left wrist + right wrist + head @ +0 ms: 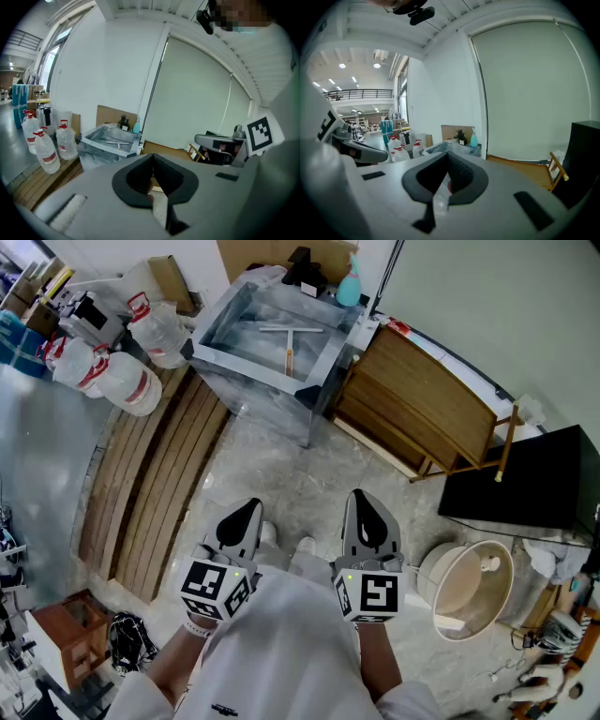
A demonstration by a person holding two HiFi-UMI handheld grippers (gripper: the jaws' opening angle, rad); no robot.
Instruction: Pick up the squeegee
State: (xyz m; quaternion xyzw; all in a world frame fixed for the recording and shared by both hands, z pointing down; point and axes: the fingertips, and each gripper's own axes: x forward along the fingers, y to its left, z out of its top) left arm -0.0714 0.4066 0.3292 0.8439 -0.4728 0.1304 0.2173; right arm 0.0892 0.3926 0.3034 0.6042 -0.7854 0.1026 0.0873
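The squeegee [290, 341], a pale T-shaped bar with a wooden handle, lies on top of a steel table [217, 357] at the far side of the floor. It also shows small in the left gripper view, squeegee [116, 143], on the same table [93, 139]. My left gripper [246, 512] and right gripper [362, 499] are held side by side close to my body. Both point towards the table and are well short of it. In each gripper view the left gripper [153, 157] and right gripper [448, 154] have their jaws together with nothing between them.
Several water jugs [112, 371] stand left of the table beside a wooden slatted pallet [159, 484]. A teal spray bottle [349, 282] sits at the table's far corner. A wooden folding frame [422, 399], a black box [534, 484] and a white bin [469, 587] are on the right.
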